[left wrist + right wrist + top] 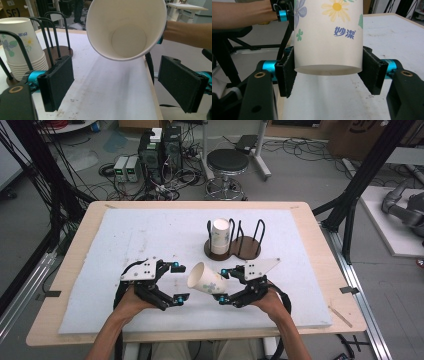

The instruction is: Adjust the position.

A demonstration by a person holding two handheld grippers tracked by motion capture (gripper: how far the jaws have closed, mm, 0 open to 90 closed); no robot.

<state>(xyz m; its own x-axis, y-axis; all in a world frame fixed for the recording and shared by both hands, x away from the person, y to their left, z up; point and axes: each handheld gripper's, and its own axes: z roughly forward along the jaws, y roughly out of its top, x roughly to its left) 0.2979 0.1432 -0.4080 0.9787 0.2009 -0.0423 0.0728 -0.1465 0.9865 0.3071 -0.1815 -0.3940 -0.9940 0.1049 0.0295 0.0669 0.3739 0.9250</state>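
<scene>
White flower-printed paper cup [205, 279] held tilted above white foam mat [125, 245], mouth toward left gripper [176, 282]; right gripper [223, 285] pinching its base. Left jaws spread, empty. Advice: approach rim squarely, squeeze gently, avoid crushing. Cup stack [219, 236] in dark wire-post holder [250, 245] near behind; keep clear.

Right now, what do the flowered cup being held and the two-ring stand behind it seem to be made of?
Flowered white cup: seemingly thin paper, matte, with a rolled rim and printed flowers. Two-ring stand: dark round bases, probably wood or wood-look, with thin black hoops, likely painted metal wire.
</scene>
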